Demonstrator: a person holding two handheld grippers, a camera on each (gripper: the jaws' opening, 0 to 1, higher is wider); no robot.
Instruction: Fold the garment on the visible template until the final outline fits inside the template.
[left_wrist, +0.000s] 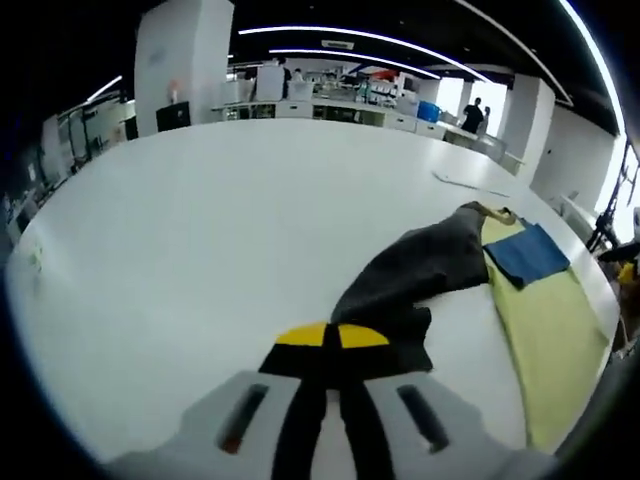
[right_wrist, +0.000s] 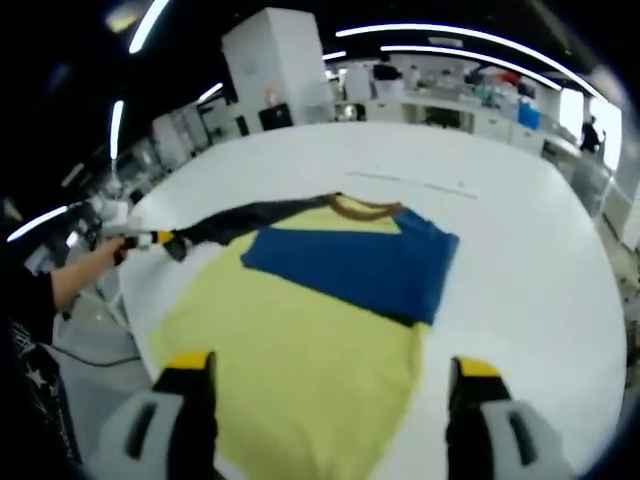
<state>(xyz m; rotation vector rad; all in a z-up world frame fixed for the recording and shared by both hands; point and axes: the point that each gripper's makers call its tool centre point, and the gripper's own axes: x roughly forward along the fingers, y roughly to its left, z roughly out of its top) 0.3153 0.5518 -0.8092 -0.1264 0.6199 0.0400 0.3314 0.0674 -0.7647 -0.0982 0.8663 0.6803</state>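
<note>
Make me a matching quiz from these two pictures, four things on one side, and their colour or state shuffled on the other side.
Things:
1. left claw
2. right claw
3. folded sleeve
4. shirt body

States or colours:
A. blue, lying across the shirt
B. open above the yellow cloth
C. shut on the dark sleeve
D. yellow, spread on the white table

Pairs: 1-C, 2-B, 3-A, 4-D

One garment (right_wrist: 300, 330), one table (right_wrist: 520, 270), two claws (left_wrist: 331, 337) (right_wrist: 330, 375)
</note>
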